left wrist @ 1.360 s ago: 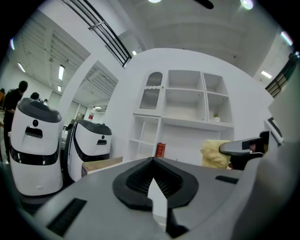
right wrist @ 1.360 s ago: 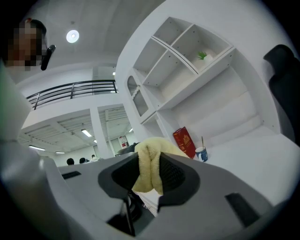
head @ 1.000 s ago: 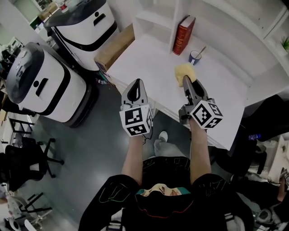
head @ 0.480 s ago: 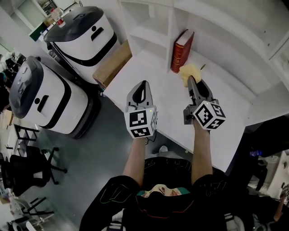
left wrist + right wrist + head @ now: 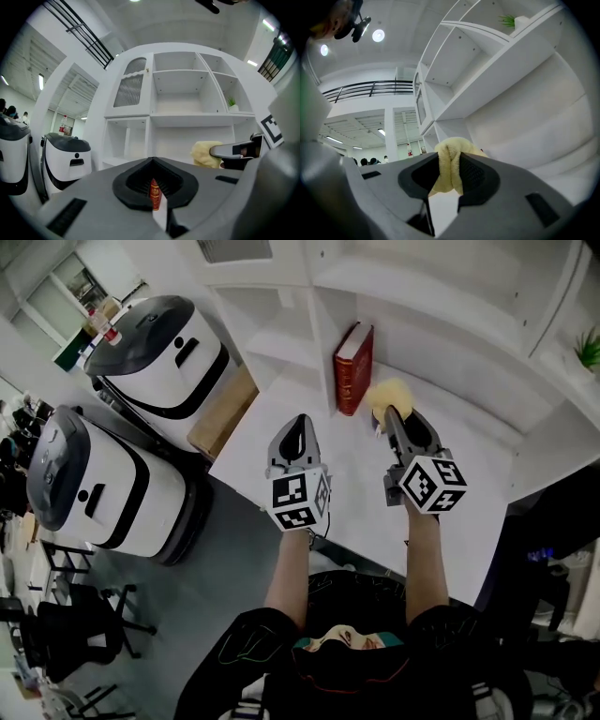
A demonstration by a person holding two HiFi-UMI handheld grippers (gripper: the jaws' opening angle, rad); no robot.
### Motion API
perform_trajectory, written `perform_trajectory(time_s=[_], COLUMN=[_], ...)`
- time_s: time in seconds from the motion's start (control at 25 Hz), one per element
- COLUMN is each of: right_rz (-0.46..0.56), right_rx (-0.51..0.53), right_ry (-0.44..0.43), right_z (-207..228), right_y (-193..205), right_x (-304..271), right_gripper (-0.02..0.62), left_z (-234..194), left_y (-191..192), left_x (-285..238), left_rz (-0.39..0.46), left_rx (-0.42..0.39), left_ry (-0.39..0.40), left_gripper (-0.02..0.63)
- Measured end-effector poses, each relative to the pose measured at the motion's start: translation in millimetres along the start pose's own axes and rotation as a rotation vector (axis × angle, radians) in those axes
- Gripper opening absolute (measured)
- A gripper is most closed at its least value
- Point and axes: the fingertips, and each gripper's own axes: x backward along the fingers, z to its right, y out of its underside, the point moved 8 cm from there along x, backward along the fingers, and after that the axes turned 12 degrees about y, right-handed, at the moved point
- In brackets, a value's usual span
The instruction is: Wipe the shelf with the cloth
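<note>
The right gripper point(image 5: 392, 414) is clamped on a yellow cloth point(image 5: 389, 393), and the right gripper view shows the folded fabric pinched between its dark pads. The cloth sits just to the right of an upright red book point(image 5: 352, 367), close to it but apart from it. It is held over the white desk point(image 5: 347, 493) in the lowest bay of the white shelf point(image 5: 441, 292). Whether it touches the surface cannot be told.

The left gripper point(image 5: 298, 424) is below and to the left of the book, over the near part of the desk. Its jaws are together at the tips with nothing held, and the book shows through the slit behind them.

Well left of the book, two white rounded machines point(image 5: 159, 348) stand on the floor. Far to the book's right, a small green plant point(image 5: 591, 346) sits on a higher board.
</note>
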Motion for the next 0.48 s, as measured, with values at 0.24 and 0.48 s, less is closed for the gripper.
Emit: perform_trajectory(time_s=[0.24, 0.48], right_rz=[0.042, 0.09], right_rx=[0.03, 0.073], right_ry=[0.027, 0.056], right_z=[10.9, 17.9], right_y=[-18.9, -45.4], right_x=[5.9, 8.8], right_gripper=[0.109, 0.109], left_z=[10.8, 22.6], left_y=[-22.5, -49.7], left_x=[-27.4, -45.7], left_rz=[0.051, 0.111], left_rx=[-0.013, -0.031], left_ry=[0.061, 0.116], left_gripper=[-0.002, -0.002])
